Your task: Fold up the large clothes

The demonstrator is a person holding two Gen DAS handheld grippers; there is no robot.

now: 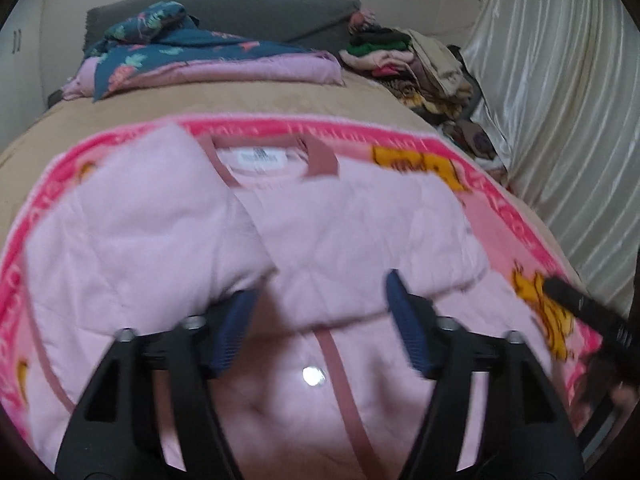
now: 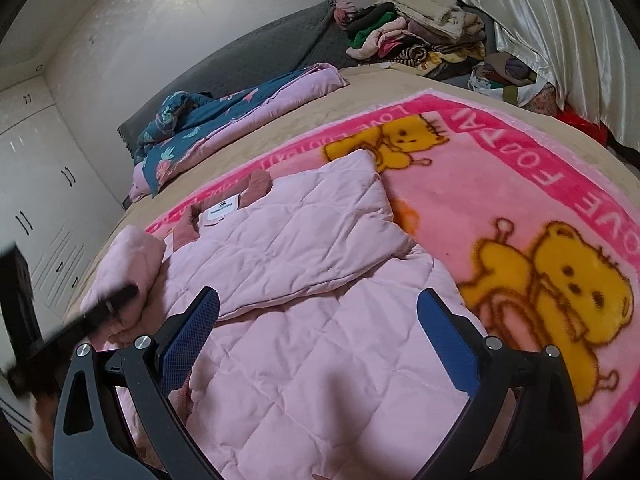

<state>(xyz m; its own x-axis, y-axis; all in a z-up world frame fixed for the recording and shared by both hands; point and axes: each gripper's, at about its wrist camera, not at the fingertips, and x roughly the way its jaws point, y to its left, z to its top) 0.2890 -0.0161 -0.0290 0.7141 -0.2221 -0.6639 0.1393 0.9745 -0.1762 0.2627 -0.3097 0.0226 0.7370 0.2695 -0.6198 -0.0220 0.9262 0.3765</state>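
1. a pale pink quilted jacket [image 2: 304, 264] lies collar-up on a pink teddy-bear blanket [image 2: 500, 200] spread over the bed [image 2: 280, 128], both sleeves folded in across its front.
2. the left gripper [image 1: 320, 312] hovers over the jacket's middle, its blue fingers [image 1: 404, 320] spread apart and holding nothing; the left fingertip sits at the edge of the folded left sleeve [image 1: 132, 216].
3. the right gripper [image 2: 320, 340] hangs above the jacket's lower half, fingers [image 2: 448, 344] wide apart and empty.
4. the jacket's white neck label [image 1: 262, 157] shows inside the dusty-rose collar [image 1: 320, 156].
5. at the head of the bed, a folded navy floral quilt [image 1: 192, 56] rests near a grey pillow [image 1: 256, 8].
6. a heap of mixed clothes [image 2: 420, 36] is piled in the far corner beside a cream satin curtain [image 1: 560, 100].
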